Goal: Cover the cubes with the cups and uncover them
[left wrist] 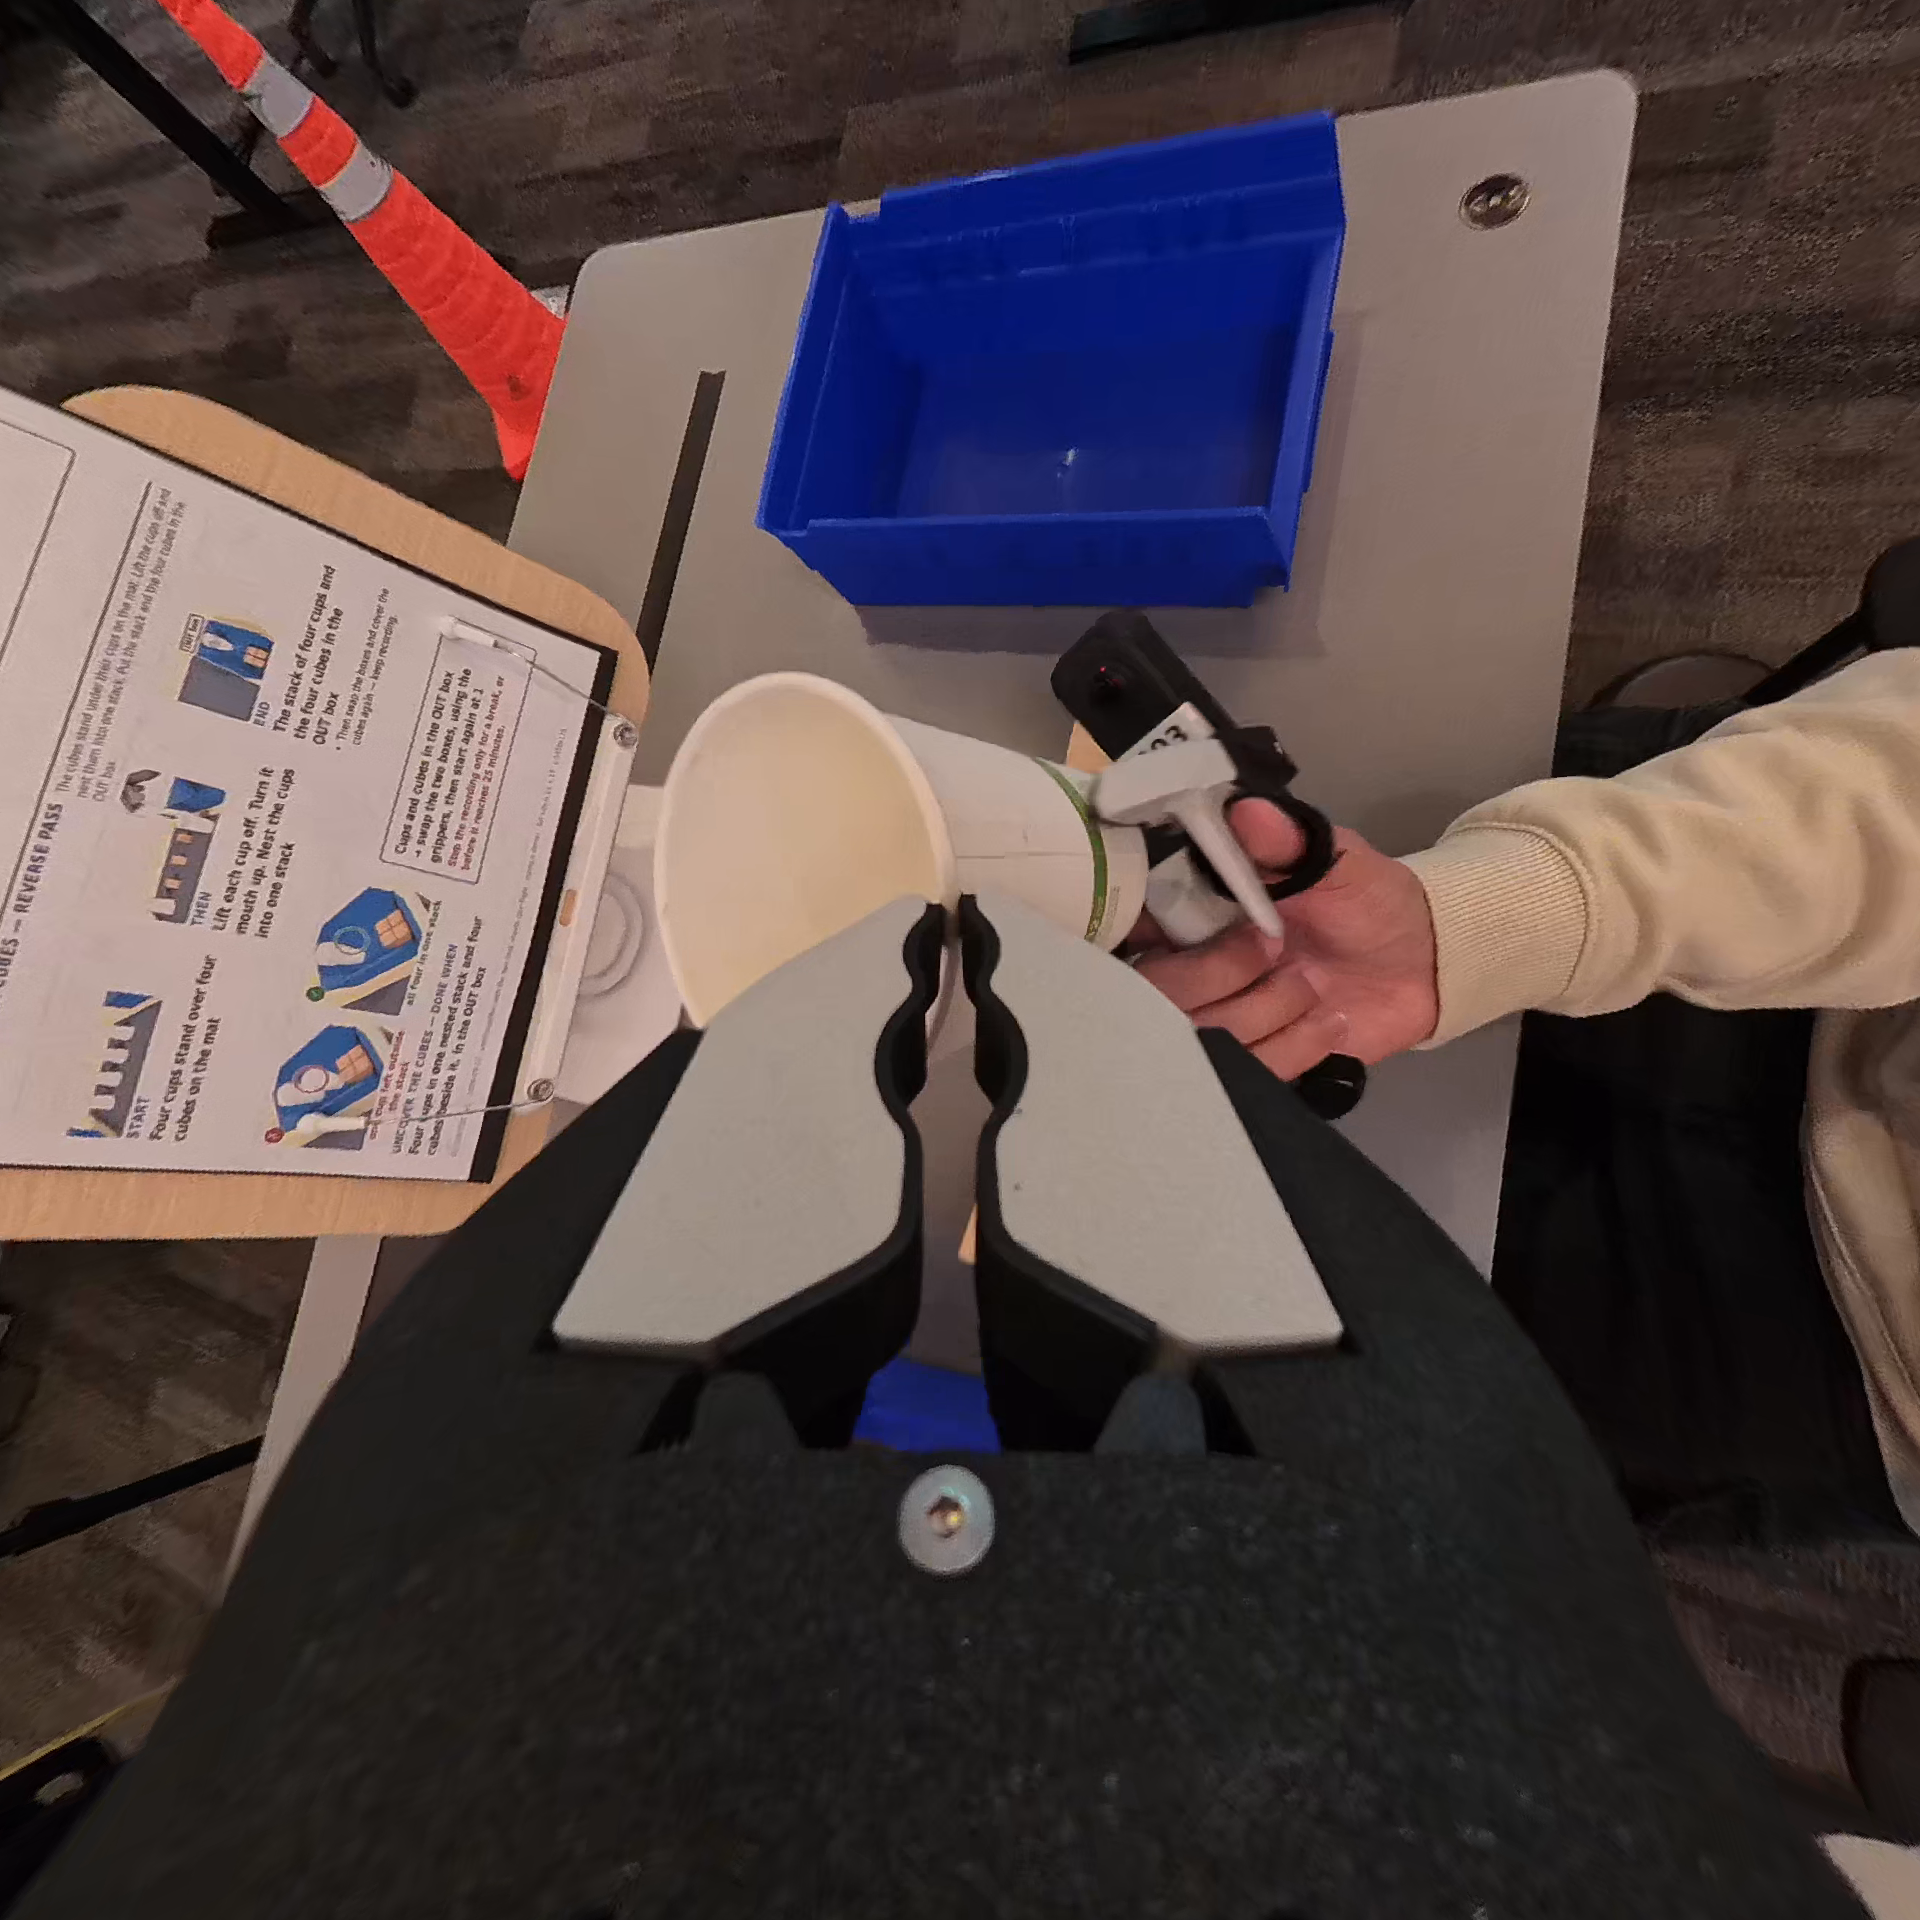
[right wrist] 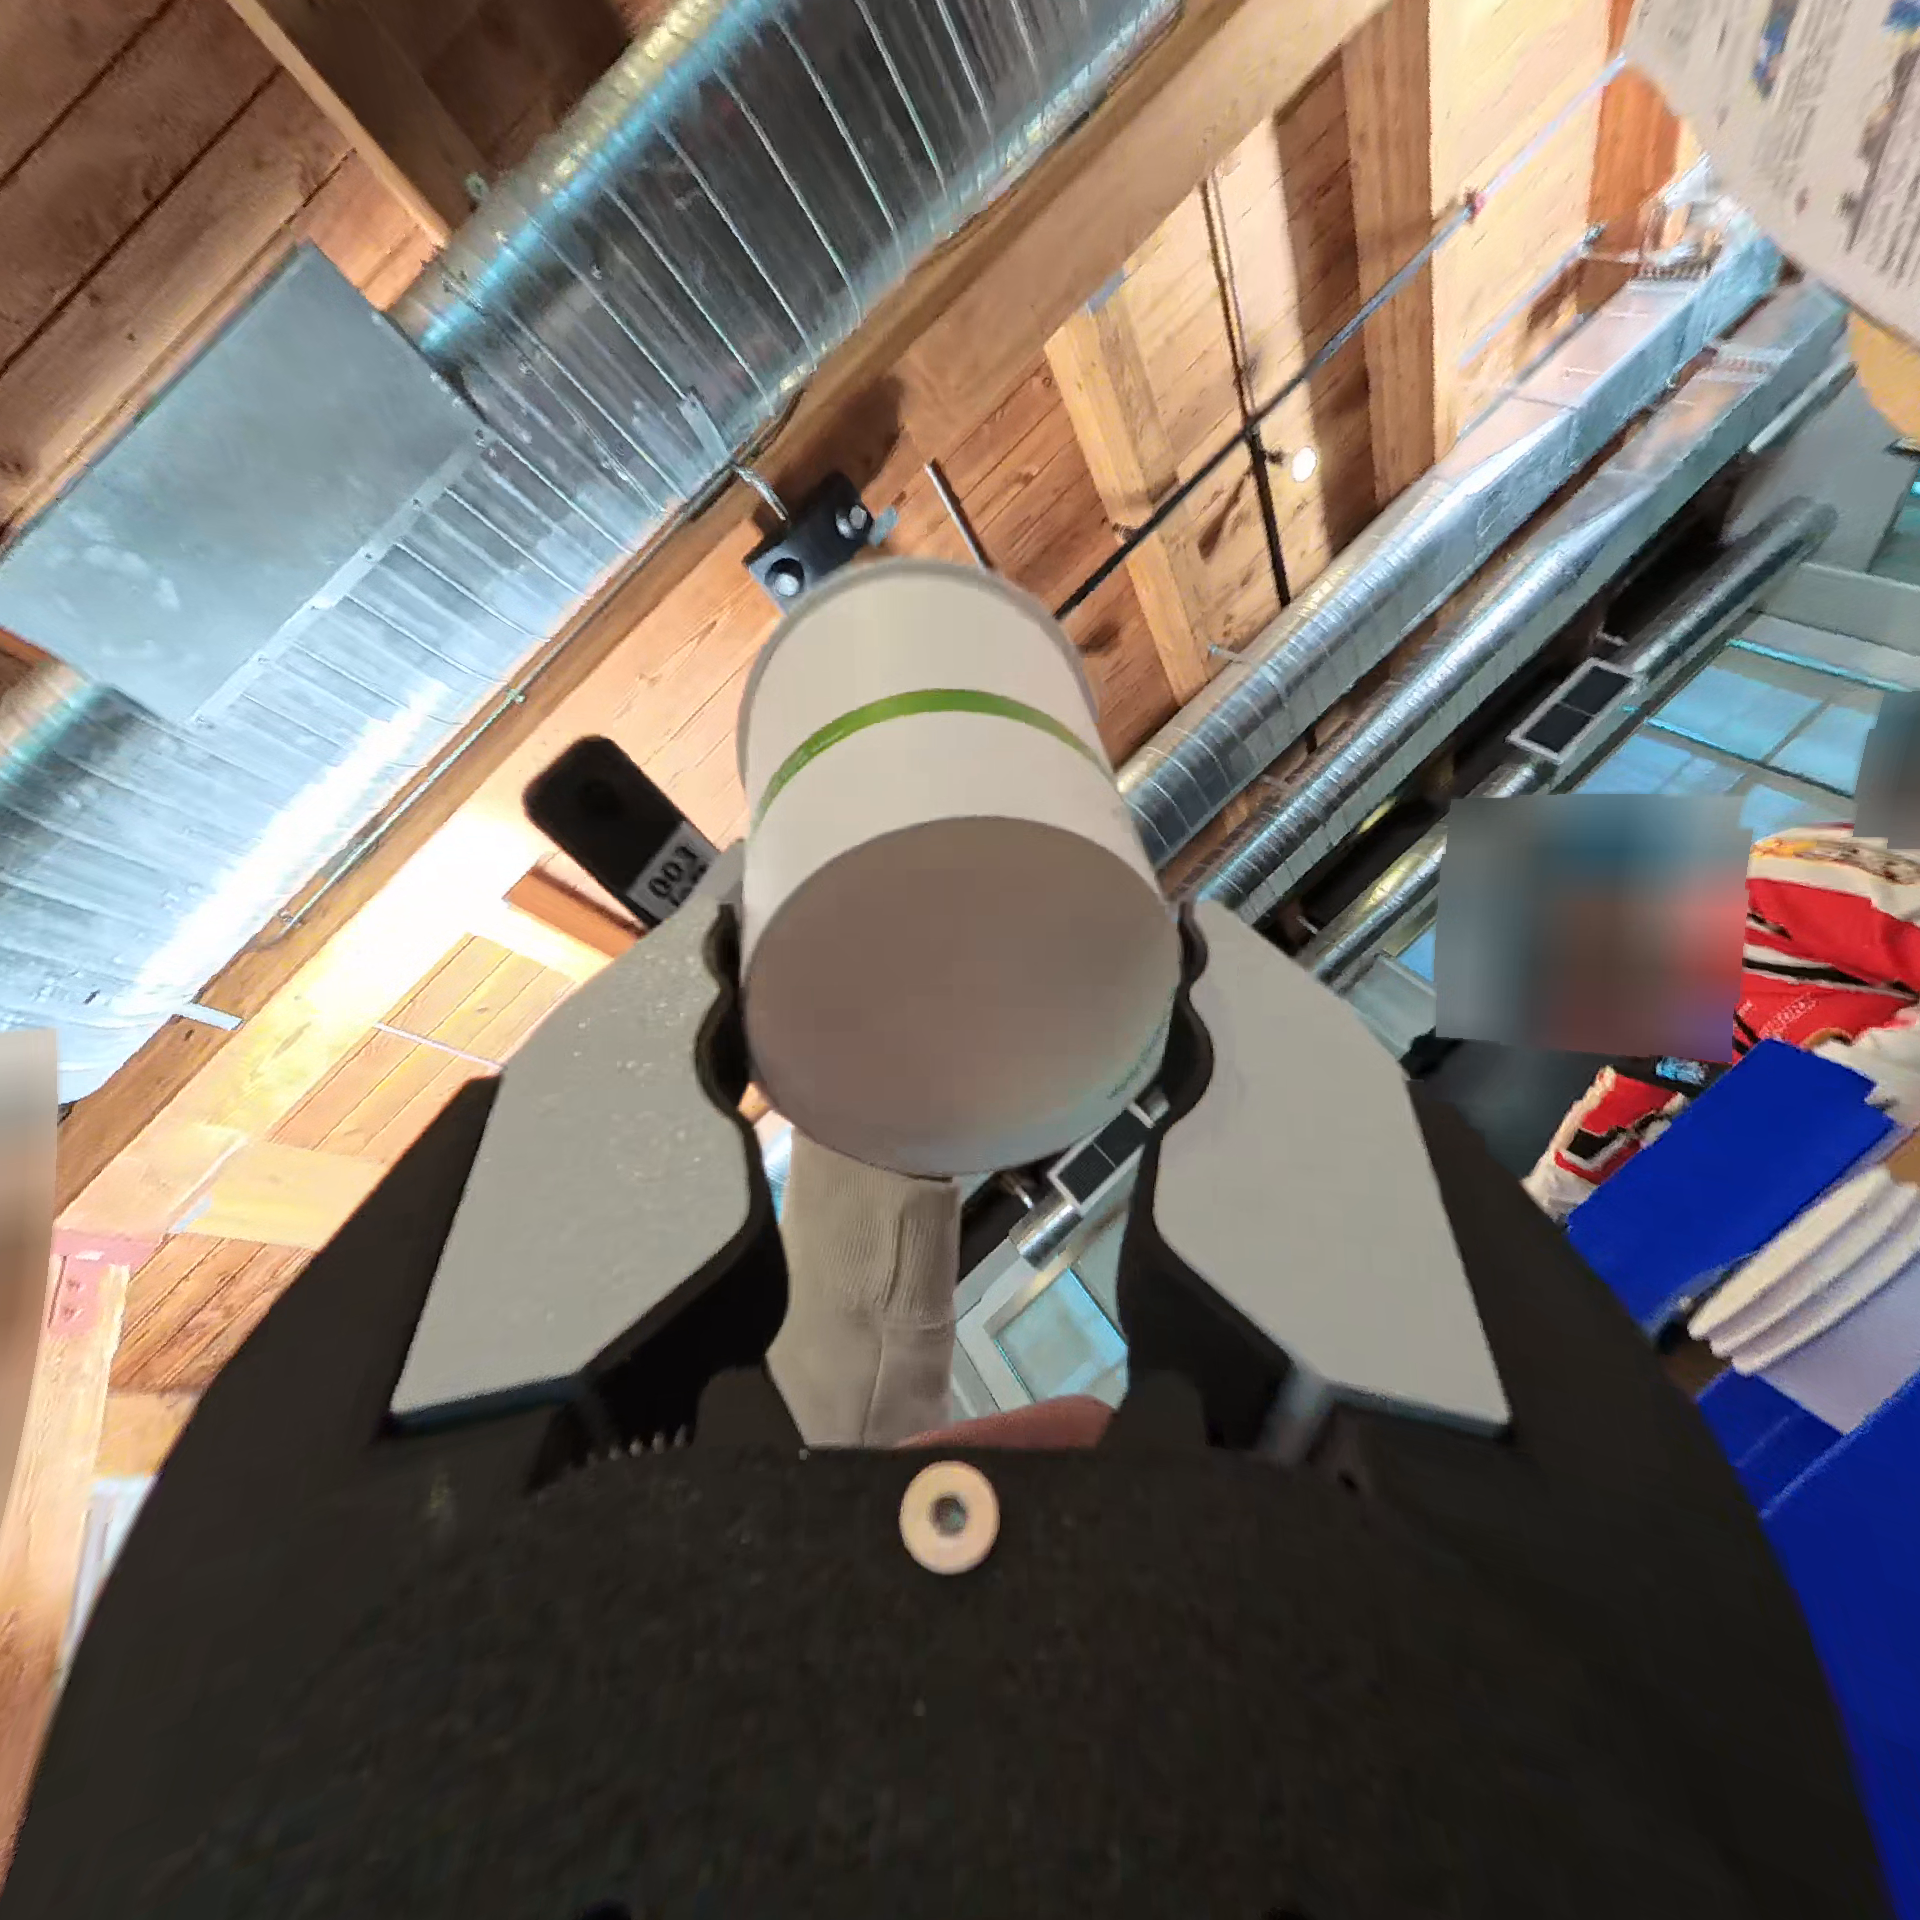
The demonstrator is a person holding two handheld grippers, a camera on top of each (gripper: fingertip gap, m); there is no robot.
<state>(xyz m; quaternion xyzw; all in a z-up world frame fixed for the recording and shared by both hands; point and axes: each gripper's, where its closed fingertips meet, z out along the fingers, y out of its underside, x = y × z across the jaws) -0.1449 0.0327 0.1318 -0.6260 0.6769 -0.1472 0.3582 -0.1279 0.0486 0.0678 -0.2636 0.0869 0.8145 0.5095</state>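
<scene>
The right gripper (right wrist: 961,997) clamps the cup (left wrist: 831,831) by its base, sideways above the bench (left wrist: 1455,727) middle. The left gripper (left wrist: 951,914) pinches its rim; opposing pulls risk crushing it.

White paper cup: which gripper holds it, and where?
Both grippers: the right gripper clamps the white paper cup at its base end, and the left gripper pinches the cup's rim.

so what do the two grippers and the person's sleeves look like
Both the left gripper and right gripper share one build: a speckled black body with a silver washer-headed screw at its centre, flat grey finger plates, and wavy black inner edges on the jaws. The right gripper carries a small black camera and white trigger handle. The sleeve is cream, with a ribbed cuff.
</scene>
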